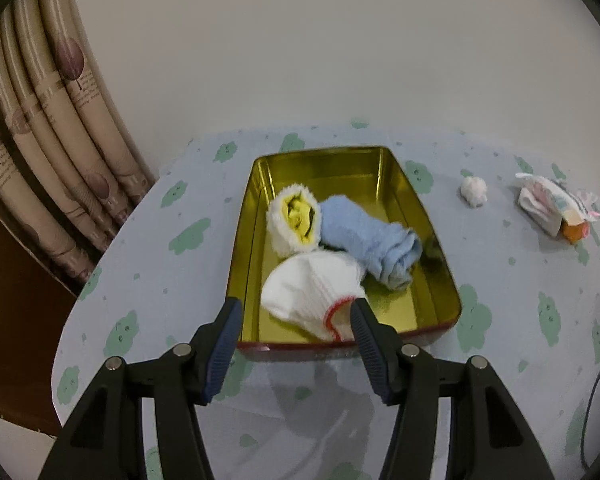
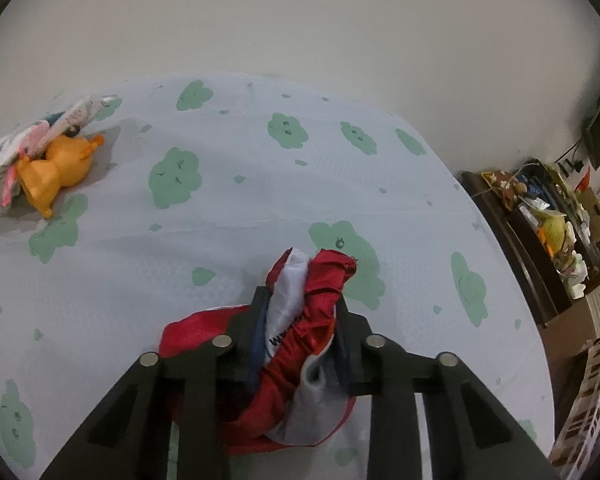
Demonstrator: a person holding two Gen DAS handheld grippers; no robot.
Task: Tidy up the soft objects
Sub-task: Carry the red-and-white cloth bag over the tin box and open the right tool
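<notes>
Red-and-white cloth (image 2: 300,320) is clamped in the right tool (image 2: 300,304); left tool (image 1: 296,312) wide; three rolls (image 1: 312,292) in the tin (image 1: 440,264), toys (image 1: 556,204) at two o'clock remain.

Both views are lit softly and rather dimly, with a greyish cast and no hard highlights. Strong fisheye bending is seen toward the edges, where dark corner vignetting closes in. A faint, diffuse shadow is cast on the desk (image 1: 148,264) beneath the left tool (image 1: 296,312). Dull reflections are shown by the gold tin (image 1: 440,280). Slight blur is noticed on the orange toy (image 2: 56,168) and far clutter.
</notes>
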